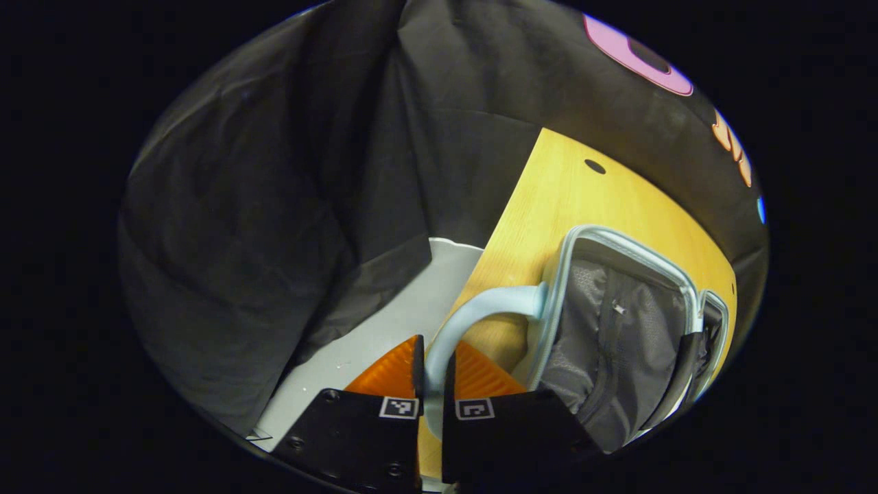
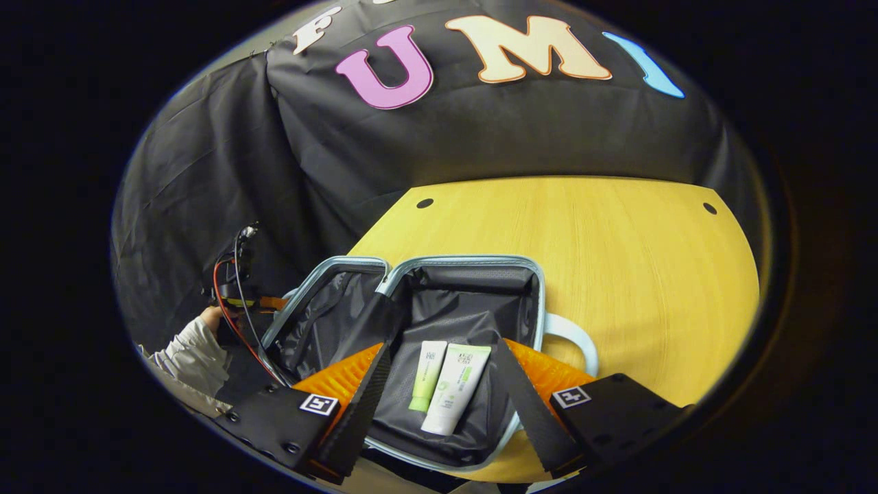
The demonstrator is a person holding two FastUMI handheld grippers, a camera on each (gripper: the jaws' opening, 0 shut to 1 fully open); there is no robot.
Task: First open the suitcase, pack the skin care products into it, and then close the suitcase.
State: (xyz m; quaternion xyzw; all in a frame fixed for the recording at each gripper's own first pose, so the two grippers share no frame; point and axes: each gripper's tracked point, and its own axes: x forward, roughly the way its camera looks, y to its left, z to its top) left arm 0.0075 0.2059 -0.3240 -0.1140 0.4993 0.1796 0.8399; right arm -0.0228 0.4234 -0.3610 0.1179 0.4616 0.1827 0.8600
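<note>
The light-blue suitcase (image 2: 466, 261) lies open on the wooden table (image 2: 617, 261). In its right half, on the grey lining, two skin care tubes lie side by side, a green one (image 2: 426, 376) and a white one (image 2: 456, 390). My right gripper (image 2: 442, 350) hangs open just above them with nothing between its fingers. The left half (image 1: 617, 329), lined in grey with a zip, is tilted up. My left gripper (image 1: 432, 360) is shut on that half's pale blue handle (image 1: 480, 312). The left gripper (image 2: 240, 295) and a sleeve (image 2: 192, 353) also show in the right gripper view.
A second pale handle (image 2: 576, 336) sticks out from the right half's side. The tabletop has small round holes (image 2: 424, 203) near its far corners. Grey floor (image 1: 384, 336) lies below the table's left edge. Black cloth walls close in behind.
</note>
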